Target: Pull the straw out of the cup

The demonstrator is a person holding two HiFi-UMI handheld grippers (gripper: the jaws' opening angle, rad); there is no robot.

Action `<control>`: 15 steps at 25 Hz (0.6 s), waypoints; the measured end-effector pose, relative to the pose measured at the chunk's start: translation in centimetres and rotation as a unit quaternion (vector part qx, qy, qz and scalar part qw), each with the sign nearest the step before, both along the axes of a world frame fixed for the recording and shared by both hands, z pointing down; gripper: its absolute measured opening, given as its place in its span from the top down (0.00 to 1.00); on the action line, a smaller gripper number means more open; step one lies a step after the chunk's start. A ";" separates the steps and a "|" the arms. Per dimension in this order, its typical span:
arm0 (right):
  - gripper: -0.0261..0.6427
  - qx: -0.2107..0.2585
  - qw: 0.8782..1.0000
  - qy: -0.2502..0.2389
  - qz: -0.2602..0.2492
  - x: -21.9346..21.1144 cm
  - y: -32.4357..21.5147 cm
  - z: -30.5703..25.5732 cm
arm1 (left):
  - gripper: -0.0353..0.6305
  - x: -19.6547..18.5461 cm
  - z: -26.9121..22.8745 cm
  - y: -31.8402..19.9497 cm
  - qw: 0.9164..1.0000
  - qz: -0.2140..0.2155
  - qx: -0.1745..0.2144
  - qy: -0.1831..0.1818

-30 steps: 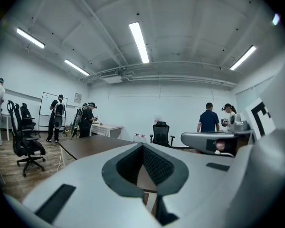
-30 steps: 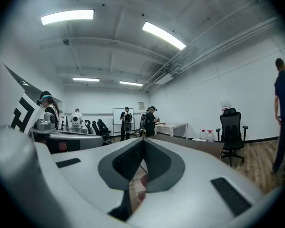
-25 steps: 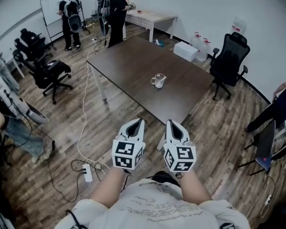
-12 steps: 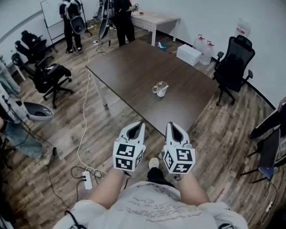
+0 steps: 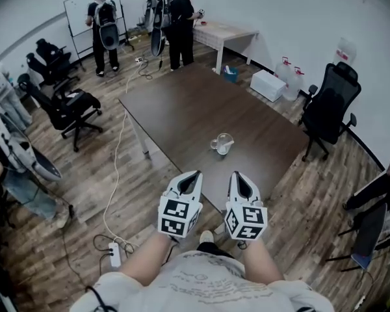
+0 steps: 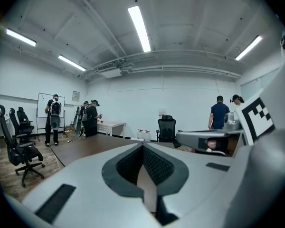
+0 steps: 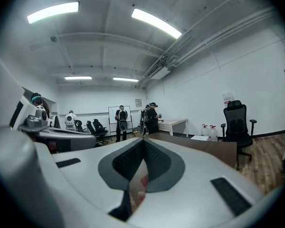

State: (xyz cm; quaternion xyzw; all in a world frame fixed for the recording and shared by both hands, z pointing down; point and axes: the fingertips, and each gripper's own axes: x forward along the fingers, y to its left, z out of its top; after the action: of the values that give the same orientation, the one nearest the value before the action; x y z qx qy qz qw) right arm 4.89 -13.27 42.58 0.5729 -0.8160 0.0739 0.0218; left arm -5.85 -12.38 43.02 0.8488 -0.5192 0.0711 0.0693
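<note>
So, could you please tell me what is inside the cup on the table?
The clear cup on the dark table holds something pale, apparently the straw. Whether there is also liquid inside is too small to tell.

On the table [image 5: 182,103], the cup [image 5: 222,143] is too small to tell whether a straw stands in it. 1 person [image 5: 380,188] at the head view's right edge is cut off.

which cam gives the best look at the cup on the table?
Head view. The clear cup stands on the dark table, toward its near end, with something white inside, probably the straw. Both gripper views catch only part of the table; no cup shows there.
</note>
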 end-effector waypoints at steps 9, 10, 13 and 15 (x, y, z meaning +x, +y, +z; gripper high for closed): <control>0.95 -0.021 1.000 -0.010 0.000 2.9 -9.7 1.6 | 0.95 2.1 0.9 -8.7 1.000 -0.012 -0.013 -0.021; 0.95 -0.025 1.000 -0.010 -0.002 3.3 -10.7 1.7 | 0.95 2.5 1.0 -9.7 1.000 -0.013 -0.017 -0.022; 0.95 -0.038 0.999 -0.009 -0.007 4.5 -13.9 2.4 | 0.95 3.5 1.5 -12.4 0.999 -0.016 -0.030 -0.027; 0.95 -0.047 0.999 -0.010 -0.008 5.2 -15.7 3.0 | 0.95 4.1 1.5 -14.1 0.999 -0.020 -0.033 -0.030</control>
State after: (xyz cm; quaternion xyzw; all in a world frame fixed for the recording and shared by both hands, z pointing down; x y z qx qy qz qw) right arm 10.13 -29.01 45.57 0.5642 -0.8162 0.1176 0.0412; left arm -1.79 -26.48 44.53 0.8331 -0.5352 0.1123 0.0833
